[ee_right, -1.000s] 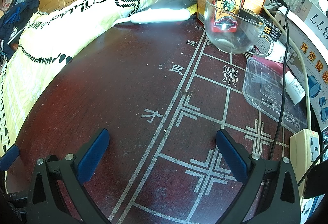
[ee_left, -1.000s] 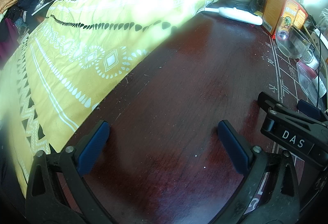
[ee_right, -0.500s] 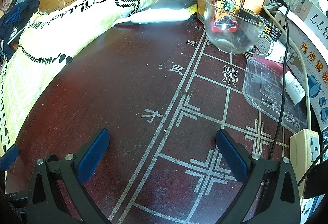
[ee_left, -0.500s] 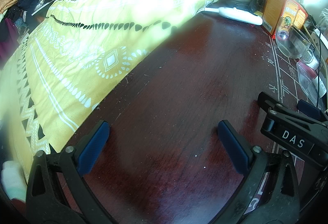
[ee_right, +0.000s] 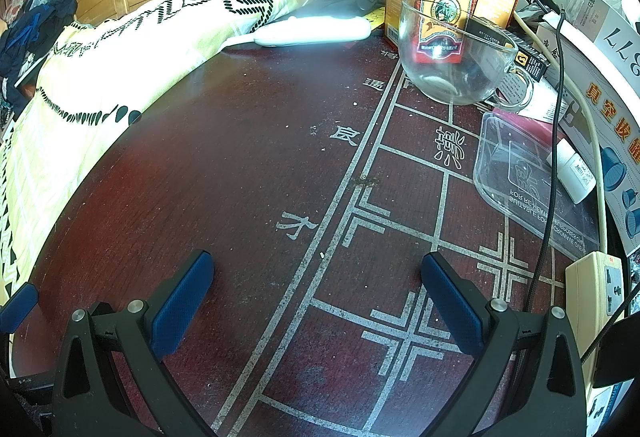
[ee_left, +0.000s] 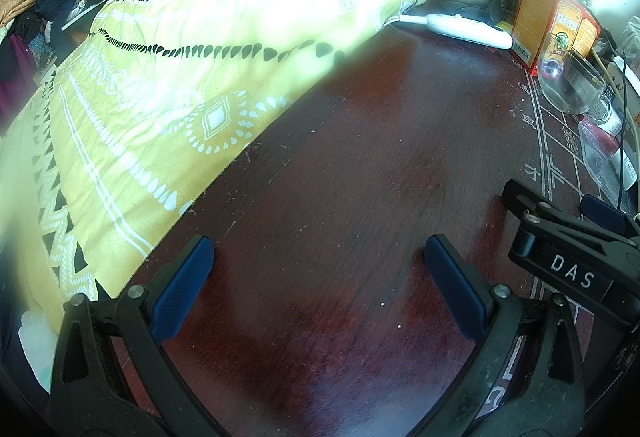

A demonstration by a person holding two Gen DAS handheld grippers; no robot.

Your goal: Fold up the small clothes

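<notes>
Right claw (ee_left: 568, 237) label "DAS"; white box (ee_right: 616, 37) "77".

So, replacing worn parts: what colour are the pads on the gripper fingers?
Dark blue pads, clearest in the right wrist view.

Each hand-held gripper, left (ee_left: 319, 279) and right (ee_right: 317, 295), has a black plastic frame with triangular cut-outs, silver screw heads at the joints, and textured dark-blue finger pads (ee_left: 182, 291). White "DAS" lettering marks the right hand-held gripper's side.
</notes>
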